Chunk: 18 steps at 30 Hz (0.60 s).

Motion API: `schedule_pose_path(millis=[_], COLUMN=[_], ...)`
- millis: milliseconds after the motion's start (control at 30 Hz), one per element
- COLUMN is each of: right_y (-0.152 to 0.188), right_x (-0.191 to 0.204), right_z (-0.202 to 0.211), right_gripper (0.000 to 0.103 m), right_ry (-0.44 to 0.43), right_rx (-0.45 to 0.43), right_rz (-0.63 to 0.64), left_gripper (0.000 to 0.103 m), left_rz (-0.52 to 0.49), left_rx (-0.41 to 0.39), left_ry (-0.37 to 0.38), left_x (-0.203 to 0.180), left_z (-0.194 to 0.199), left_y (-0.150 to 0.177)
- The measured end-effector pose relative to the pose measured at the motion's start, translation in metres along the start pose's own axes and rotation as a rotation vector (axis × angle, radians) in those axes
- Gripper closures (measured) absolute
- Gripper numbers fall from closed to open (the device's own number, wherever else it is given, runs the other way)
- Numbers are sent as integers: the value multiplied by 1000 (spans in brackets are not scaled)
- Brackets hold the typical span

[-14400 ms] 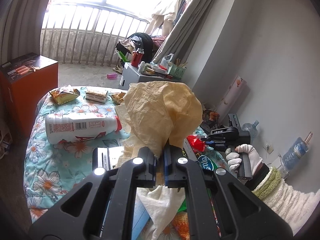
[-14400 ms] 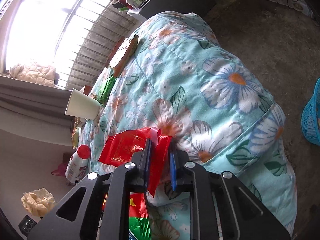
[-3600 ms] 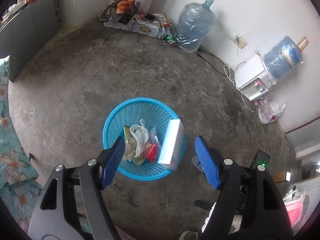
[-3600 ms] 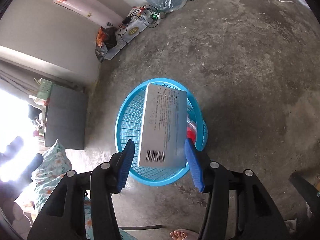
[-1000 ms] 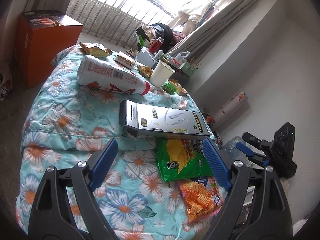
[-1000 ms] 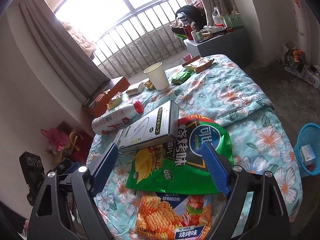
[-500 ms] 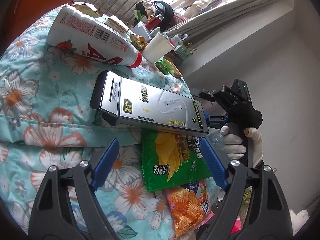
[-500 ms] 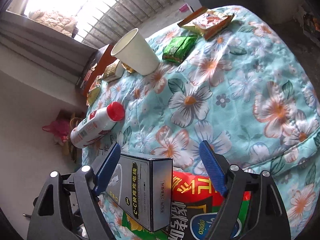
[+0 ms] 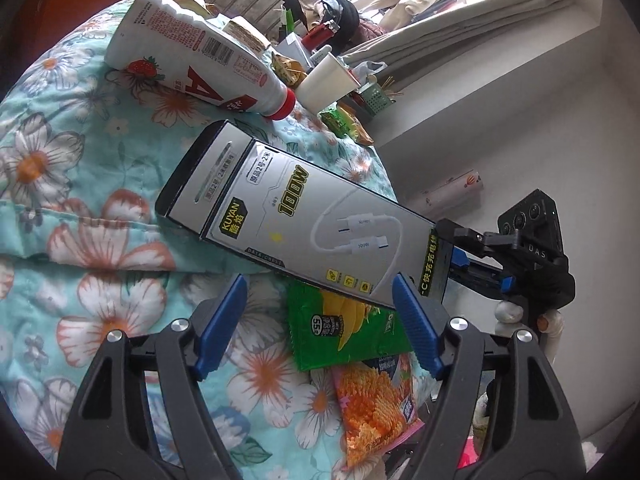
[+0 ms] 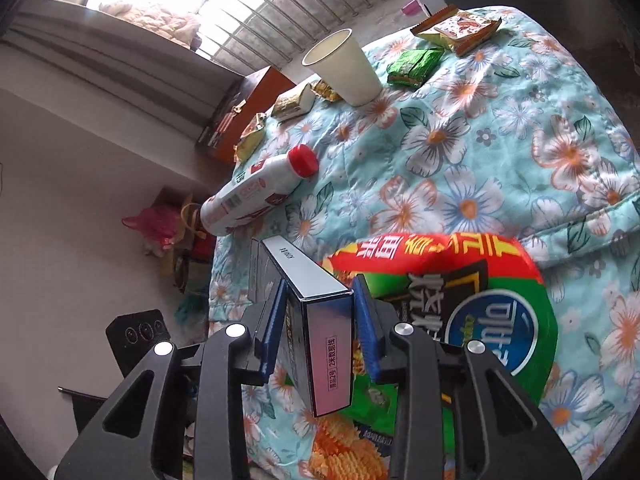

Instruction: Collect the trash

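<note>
On the flowered bed (image 9: 80, 208), lower centre of both views: trash awaiting collection.

Item one: cable box (image 9: 304, 232), grey, long and flat. It lies on the quilt and partly over the green chip bag (image 9: 348, 332). Its long axis runs from upper left to lower right in the left view. The lower-right end is between the fingers of the right hand-held gripper (image 10: 318, 320), whose jaws are closing; in the right view the blue pads look to touch both narrow sides of the box, so I judge it gripped. This gripper is the nearer one.

Item two: left hand-held gripper (image 9: 320, 320), released and narrowing, nothing between its pads. The box lies just ahead of and above it in the frame; the chip bag shows between its fingers.

Item three: orange snack bag (image 9: 376, 408), beneath the green bag's lower edge.

Item four: milk bottle (image 9: 192, 56), red cap, on its side, upper left of the left view.

Item five: paper cup (image 10: 344, 68), upright, upper centre of the right view; contents cannot be told. Small wrappers (image 10: 416, 62) lie near it.

No bin shows.
</note>
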State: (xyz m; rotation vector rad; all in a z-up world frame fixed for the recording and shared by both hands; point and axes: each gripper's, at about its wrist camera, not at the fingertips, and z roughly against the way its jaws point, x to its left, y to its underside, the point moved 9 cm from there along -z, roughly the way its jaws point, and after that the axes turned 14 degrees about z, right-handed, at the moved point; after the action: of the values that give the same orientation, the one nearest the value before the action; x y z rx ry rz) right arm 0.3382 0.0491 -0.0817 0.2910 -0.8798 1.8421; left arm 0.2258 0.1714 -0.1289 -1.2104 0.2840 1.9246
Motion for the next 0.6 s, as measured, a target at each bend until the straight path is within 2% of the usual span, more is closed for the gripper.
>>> schedule_pose_path(millis=[133,233,300,433,600], right_y=[45,80,100,121,125], right_x=[18,31,39,68,113], right_z=[2,-10,-18,-33,-50], right_gripper=[70,70,70,71,69], right_ry=[-75,-123,-129,-138,-57], right_rx=[3,35,49,55,40], right_rz=[-58,-101,-117,-51,156], left_gripper=[33,33,33,32,31], left_rz=[14,41,35,38,43], left_rx=[0,-4,-27,-67,-117], left_ry=[-52,-63,-78,-92,-110], left_x=[23,35,39,45,47], left_z=[21,41,55,79,102], left_y=[9,14,14,14,12])
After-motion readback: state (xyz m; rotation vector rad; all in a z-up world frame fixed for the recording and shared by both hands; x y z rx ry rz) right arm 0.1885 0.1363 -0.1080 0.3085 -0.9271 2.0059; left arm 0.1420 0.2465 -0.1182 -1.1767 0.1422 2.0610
